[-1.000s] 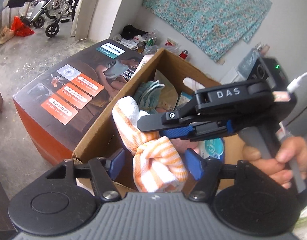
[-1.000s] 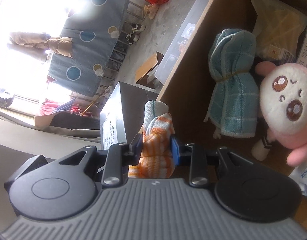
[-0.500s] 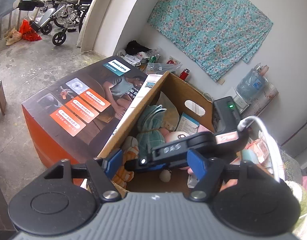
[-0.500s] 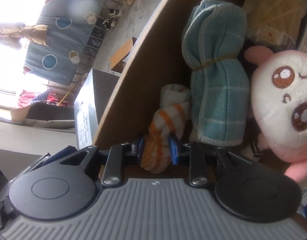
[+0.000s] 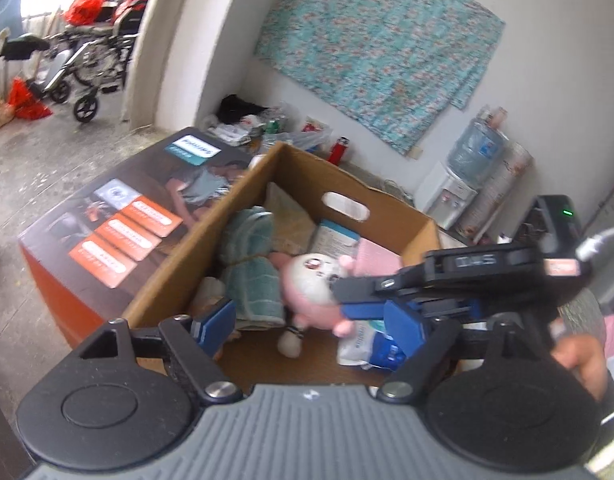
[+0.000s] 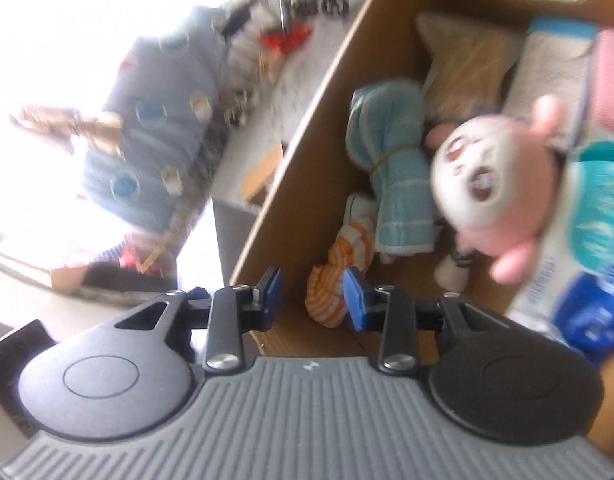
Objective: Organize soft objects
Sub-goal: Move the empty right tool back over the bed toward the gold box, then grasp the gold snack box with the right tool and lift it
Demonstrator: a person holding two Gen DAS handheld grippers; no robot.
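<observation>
An orange-and-white striped cloth [image 6: 341, 270] lies in the near left corner of the cardboard box [image 5: 387, 204], beside a rolled teal towel [image 6: 395, 184] and a pink-and-white plush toy [image 6: 491, 188]. My right gripper [image 6: 313, 298] is open and empty above that corner, apart from the cloth. In the left wrist view the towel [image 5: 253, 268] and plush [image 5: 311, 284] lie in the box, and the right gripper [image 5: 371, 306] hovers over the box's right side. My left gripper [image 5: 311, 326] is open and empty above the box's near edge.
The box also holds a yellowish packet [image 6: 467, 60], a pink folded item [image 5: 377, 254] and blue-white wipe packs [image 5: 371, 344]. A large printed orange carton [image 5: 119, 224] stands against the box's left side. A water dispenser [image 5: 455, 192] and clutter line the far wall.
My right gripper carried the striped cloth into the box, opened and let it go in the corner, then pulled back up and to the right. The left gripper rose and drew back.
</observation>
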